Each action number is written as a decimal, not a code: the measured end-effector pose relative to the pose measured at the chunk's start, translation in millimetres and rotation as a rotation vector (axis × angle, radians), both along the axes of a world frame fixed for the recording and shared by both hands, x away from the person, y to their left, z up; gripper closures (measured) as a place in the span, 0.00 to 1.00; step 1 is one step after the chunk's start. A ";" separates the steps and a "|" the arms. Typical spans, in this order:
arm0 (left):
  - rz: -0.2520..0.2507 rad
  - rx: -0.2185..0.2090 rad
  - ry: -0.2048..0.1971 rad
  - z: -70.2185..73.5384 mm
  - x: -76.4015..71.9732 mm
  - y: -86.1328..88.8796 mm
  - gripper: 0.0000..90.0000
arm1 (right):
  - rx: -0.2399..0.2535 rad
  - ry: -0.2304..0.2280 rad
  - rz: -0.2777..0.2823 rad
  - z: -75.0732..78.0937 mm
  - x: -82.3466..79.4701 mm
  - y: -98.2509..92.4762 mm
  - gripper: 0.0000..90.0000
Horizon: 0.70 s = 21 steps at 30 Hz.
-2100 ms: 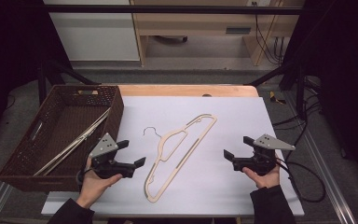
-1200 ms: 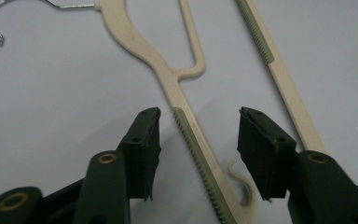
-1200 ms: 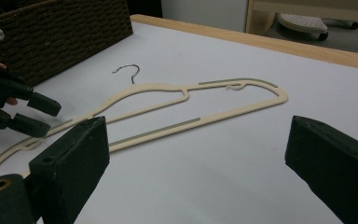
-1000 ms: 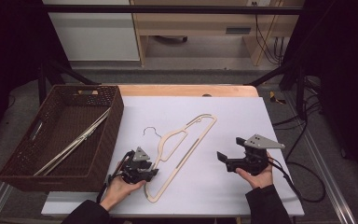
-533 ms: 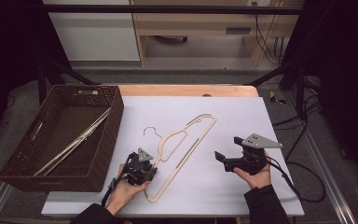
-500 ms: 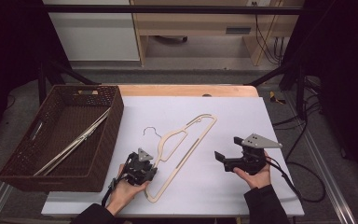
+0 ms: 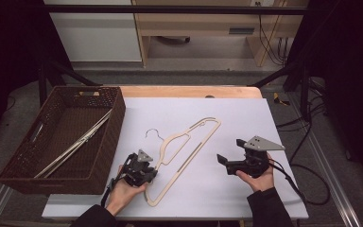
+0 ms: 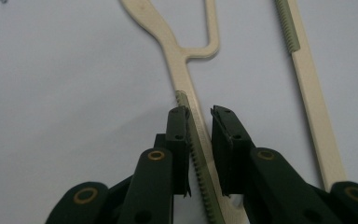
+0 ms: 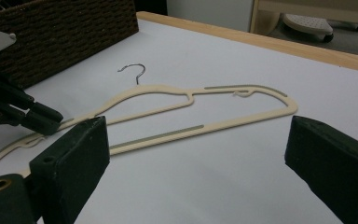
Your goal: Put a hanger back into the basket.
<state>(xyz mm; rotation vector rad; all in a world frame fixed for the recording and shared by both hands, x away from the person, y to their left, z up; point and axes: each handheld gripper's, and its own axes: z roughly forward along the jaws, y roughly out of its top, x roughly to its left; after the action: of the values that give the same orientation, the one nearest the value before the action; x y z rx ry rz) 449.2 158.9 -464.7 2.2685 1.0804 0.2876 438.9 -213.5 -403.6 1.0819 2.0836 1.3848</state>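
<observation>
A cream hanger [image 7: 192, 154] with a metal hook lies flat on the white table [image 7: 246, 118], slanting from near left to far right. My left gripper [image 7: 148, 175] points down over its near shoulder arm. In the left gripper view the ribbed arm [image 8: 200, 154] runs between the fingertips of the left gripper [image 8: 198, 116], whose jaws have just been closing and stand narrow around it with a thin gap left. My right gripper [image 7: 230, 151] hovers right of the hanger, open wide with nothing between its jaws. In the right gripper view the hanger [image 9: 177, 135] lies ahead of that gripper [image 9: 196, 140].
A dark wicker basket [image 7: 119, 120] stands at the table's left edge with several pale hangers [image 7: 75, 144] inside. A wooden strip [image 7: 189, 91] borders the far edge. A cable [image 7: 307, 184] trails off the right gripper over the table's right side.
My left hand has come in from the left to the hanger's near arm and tipped downward, and its jaws have narrowed around that arm. The right gripper shifted slightly left early on, then held still.
</observation>
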 end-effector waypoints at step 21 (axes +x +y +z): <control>0.069 0.042 -0.057 -2.5 -7.3 4.7 0.87 | 0.012 0.003 0.018 1.9 5.0 9.3 0.08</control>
<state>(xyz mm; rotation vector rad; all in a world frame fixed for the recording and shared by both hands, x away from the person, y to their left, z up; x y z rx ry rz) 441.9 163.7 -467.2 2.2493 1.1347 0.4042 443.9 -204.2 -401.8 1.0726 2.0946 1.4068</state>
